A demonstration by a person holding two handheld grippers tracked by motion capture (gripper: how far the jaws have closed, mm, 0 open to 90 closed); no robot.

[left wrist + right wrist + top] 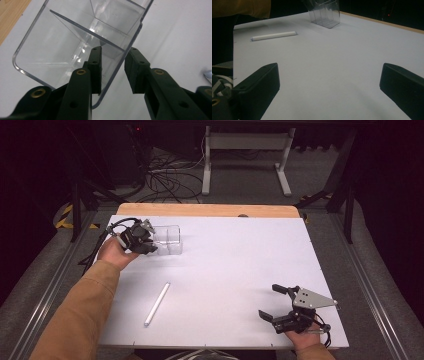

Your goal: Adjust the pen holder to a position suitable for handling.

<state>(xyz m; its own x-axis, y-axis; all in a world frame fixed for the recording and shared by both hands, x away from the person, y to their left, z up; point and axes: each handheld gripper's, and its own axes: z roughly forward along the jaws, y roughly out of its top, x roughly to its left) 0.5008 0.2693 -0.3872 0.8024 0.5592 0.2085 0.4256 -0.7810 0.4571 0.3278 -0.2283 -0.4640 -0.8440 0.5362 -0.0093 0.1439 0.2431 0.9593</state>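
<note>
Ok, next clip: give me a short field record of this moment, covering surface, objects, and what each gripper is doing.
surface: white table top with a wooden strip along the far edge
object 1: clear plastic box with inner dividers, far left, upright
object 2: white slim stick, lying flat near the front left, untouched
left gripper: jaws straddle one wall of the box, one inside and one outside, a gap visible on the outer side
right gripper: jaws wide open, resting near the front right corner, holding nothing
</note>
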